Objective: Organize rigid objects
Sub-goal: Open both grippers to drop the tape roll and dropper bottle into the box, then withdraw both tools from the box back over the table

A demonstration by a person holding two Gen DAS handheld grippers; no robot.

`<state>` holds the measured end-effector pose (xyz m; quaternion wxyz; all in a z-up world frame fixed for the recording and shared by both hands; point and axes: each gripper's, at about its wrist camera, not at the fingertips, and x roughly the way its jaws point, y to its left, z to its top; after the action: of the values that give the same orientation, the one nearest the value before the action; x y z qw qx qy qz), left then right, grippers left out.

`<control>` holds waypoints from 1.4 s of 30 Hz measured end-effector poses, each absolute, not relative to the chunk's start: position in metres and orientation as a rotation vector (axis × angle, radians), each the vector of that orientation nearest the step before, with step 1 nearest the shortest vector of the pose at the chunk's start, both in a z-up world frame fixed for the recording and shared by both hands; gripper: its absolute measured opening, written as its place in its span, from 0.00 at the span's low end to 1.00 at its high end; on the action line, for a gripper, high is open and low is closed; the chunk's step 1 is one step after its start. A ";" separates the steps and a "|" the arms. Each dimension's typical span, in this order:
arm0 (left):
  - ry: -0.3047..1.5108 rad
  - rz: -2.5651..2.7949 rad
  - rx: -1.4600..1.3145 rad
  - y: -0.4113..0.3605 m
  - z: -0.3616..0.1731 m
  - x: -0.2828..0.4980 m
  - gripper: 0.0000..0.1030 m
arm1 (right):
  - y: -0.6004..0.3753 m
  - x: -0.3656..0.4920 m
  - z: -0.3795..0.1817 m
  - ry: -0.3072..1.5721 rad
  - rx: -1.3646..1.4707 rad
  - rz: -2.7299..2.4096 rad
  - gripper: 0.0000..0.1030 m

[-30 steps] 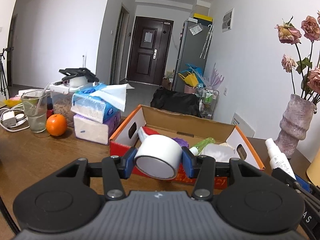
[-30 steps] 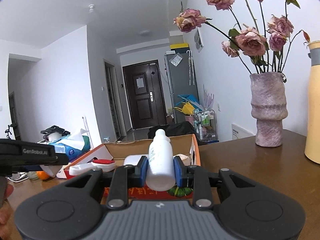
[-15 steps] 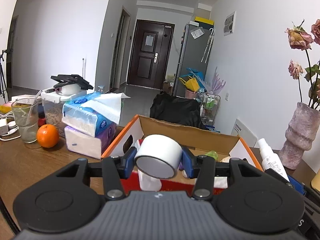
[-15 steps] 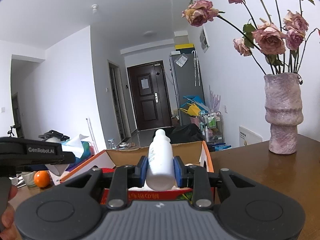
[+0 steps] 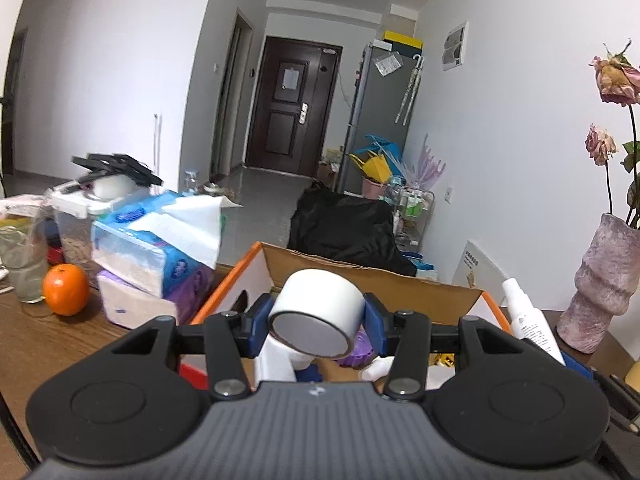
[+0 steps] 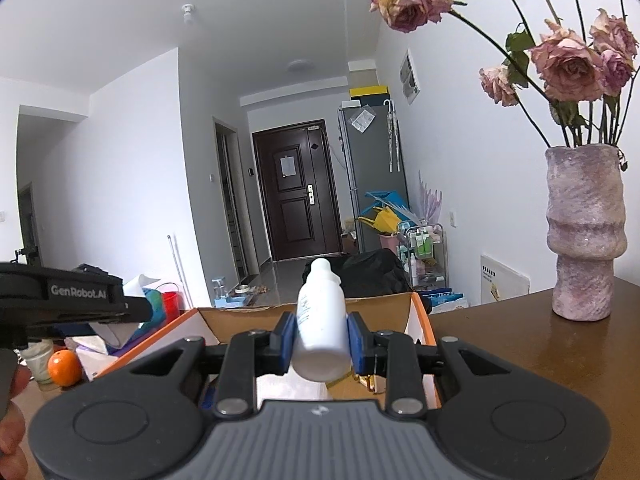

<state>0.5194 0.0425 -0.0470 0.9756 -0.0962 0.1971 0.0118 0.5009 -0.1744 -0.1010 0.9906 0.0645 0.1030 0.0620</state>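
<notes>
Cardboard box point(image 5: 372, 280); glossy wood table point(image 6: 520, 344).

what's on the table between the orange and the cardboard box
In the left wrist view, stacked tissue packs lie between the orange and the cardboard box, one pack with a sheet sticking out.

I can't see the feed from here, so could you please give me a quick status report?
Left gripper shut on white tape roll. Right gripper shut on white bottle. Both over the open cardboard box. Nothing blocking.
</notes>
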 end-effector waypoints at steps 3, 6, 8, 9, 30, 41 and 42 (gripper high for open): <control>0.407 0.021 -0.186 0.042 -0.048 0.532 0.47 | -0.172 0.510 -0.101 0.208 0.126 0.126 0.26; 0.417 0.013 -0.180 0.040 -0.049 0.542 0.47 | -0.170 0.521 -0.102 0.215 0.127 0.125 0.26; 0.424 0.009 -0.170 0.037 -0.050 0.549 0.47 | -0.169 0.527 -0.102 0.219 0.128 0.122 0.26; 0.428 0.008 -0.165 0.036 -0.050 0.552 0.47 | -0.169 0.531 -0.102 0.222 0.129 0.122 0.26; 0.508 0.034 -0.105 0.027 -0.061 0.590 0.95 | -0.170 0.577 -0.097 0.358 0.095 0.125 0.48; 0.474 0.058 -0.104 0.050 -0.040 0.560 1.00 | -0.188 0.556 -0.083 0.346 0.124 0.102 1.00; 0.472 0.053 -0.101 0.050 -0.039 0.555 1.00 | -0.190 0.552 -0.082 0.345 0.119 0.099 1.00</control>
<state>0.5552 0.0498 -0.0387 0.9707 -0.0501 0.2336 0.0264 0.5522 -0.1899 -0.0816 0.9822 0.0592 0.1714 0.0490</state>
